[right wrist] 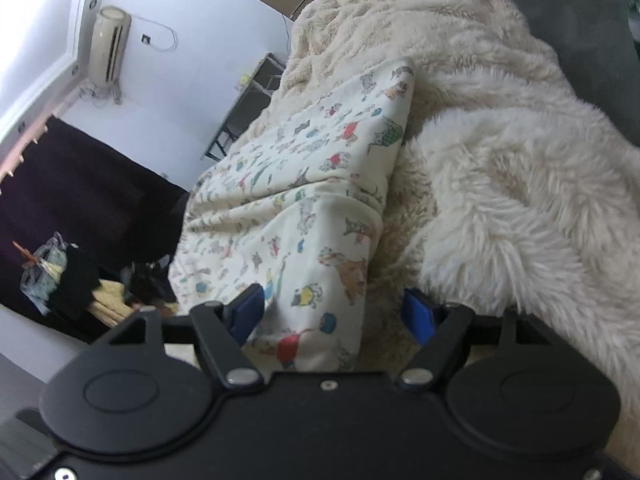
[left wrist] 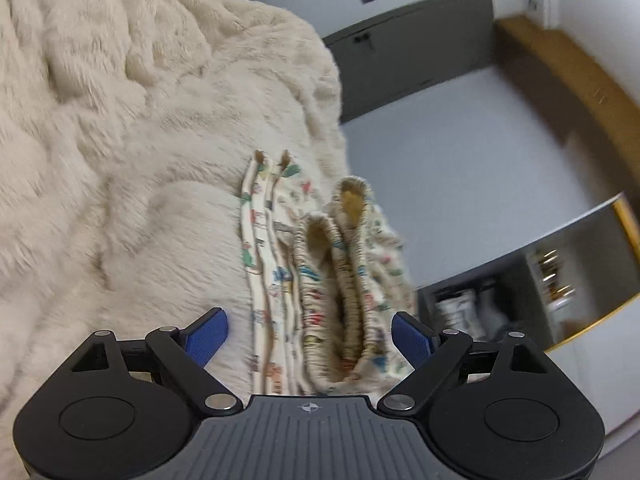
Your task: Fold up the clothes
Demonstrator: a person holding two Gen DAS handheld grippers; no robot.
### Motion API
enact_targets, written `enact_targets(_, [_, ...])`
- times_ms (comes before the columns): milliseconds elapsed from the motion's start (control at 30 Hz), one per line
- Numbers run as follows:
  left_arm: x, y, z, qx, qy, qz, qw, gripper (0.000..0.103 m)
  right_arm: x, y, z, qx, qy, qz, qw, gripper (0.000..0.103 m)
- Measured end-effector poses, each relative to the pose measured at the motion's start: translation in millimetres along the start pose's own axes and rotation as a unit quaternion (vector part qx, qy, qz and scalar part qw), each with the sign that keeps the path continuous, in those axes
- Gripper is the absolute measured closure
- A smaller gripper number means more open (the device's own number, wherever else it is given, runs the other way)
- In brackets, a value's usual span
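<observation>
A cream garment printed with small coloured animals (left wrist: 320, 280) lies folded on a fluffy cream blanket (left wrist: 140, 140). In the left wrist view its ribbed elastic waistband (left wrist: 340, 272) and layered edges face me, between the blue pads of my left gripper (left wrist: 310, 334), which stands open around them. In the right wrist view the same printed garment (right wrist: 304, 208) stretches away over the blanket (right wrist: 500, 160). My right gripper (right wrist: 334, 314) is open, with the garment's near corner lying between its blue pads.
The blanket's edge drops off beside the garment toward a pale floor (left wrist: 460, 160). A dark cabinet (left wrist: 420, 48) and a gold-framed mirror (left wrist: 560, 272) stand there. In the right wrist view, a pile of clothes (right wrist: 72, 280) lies against a dark curtain, and a white heater (right wrist: 110, 44) stands by the wall.
</observation>
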State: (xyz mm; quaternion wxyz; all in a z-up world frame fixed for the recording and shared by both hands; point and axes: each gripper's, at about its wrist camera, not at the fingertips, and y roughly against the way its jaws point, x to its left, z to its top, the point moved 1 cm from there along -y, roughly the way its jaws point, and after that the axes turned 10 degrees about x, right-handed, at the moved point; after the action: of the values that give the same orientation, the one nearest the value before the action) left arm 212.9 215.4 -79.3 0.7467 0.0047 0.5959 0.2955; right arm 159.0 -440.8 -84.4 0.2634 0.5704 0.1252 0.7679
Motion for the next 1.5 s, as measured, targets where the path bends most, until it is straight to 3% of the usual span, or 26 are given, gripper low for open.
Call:
enact_targets(167, [-9.4, -6.0, 1.3, 0.006, -0.024, -0.036, 0.9990, 0.020, -7.1, 0.9, 1.3, -0.007, -0.016, 0.035, 0.999, 0.029])
enact_targets(233, [-12.3, -0.7, 4.4, -0.011, -0.029, -0.037, 0.9988, 0.019, -10.0, 2.4, 1.9, -0.010, -0.022, 0.051, 0.998, 0.029])
enact_targets(367, [-5.4, 11.1, 2.5, -0.033, -0.008, -0.027, 0.9991, 0.019, -15.7, 5.3, 3.2, -0.016, -0.033, 0.083, 0.996, 0.029])
enact_targets(467, [-9.8, 1.5, -2.9, -0.010, -0.028, -0.001, 0.9996, 0.017, -20.0, 3.4, 3.5, -0.018, -0.042, 0.097, 0.994, 0.029])
enact_targets(567, [-10.7, -8.4, -6.8, -0.004, -0.045, 0.014, 0.9989, 0.011, -19.6, -4.5, 3.9, -0.012, -0.039, 0.093, 0.995, 0.029])
enact_targets(833, [-14.8, -17.1, -11.4, 0.011, -0.077, 0.067, 0.9947, 0.010, -10.5, -14.5, 4.0, -0.002, -0.019, 0.067, 0.998, 0.030])
enact_targets(1033, [-23.9, -18.5, -19.8, -0.003, -0.105, 0.111, 0.9882, 0.011, -3.7, -19.4, -1.0, 0.006, 0.005, 0.039, 0.999, 0.030])
enact_targets(1100, [-28.3, -19.3, -23.5, -0.008, -0.114, 0.123, 0.9858, 0.025, -0.9, -19.7, -2.0, 0.003, 0.010, 0.029, 1.000, 0.034])
enact_targets(1133, [-28.9, -18.3, -24.8, -0.009, -0.114, 0.117, 0.9865, 0.039, -0.5, -19.1, -2.4, 0.001, 0.009, 0.025, 1.000, 0.038])
enact_targets(1167, [-29.4, -17.3, -26.0, -0.010, -0.113, 0.112, 0.9873, 0.053, -0.4, -18.7, -2.8, -0.001, 0.008, 0.023, 1.000, 0.047])
enact_targets(1267, [-31.4, -13.4, -27.9, -0.014, -0.114, 0.108, 0.9875, 0.073, -2.8, -17.1, -2.3, 0.000, -0.004, 0.036, 0.999, 0.067])
enact_targets(1367, [-27.5, -14.2, -24.7, -0.018, -0.102, 0.101, 0.9894, 0.082, -2.0, -16.3, -3.1, -0.002, -0.002, 0.034, 0.999, 0.070])
enact_targets(1500, [-21.5, -10.5, -26.0, -0.021, -0.097, 0.093, 0.9907, 0.077, -3.1, -18.3, -3.0, 0.001, -0.005, 0.035, 0.999, 0.066])
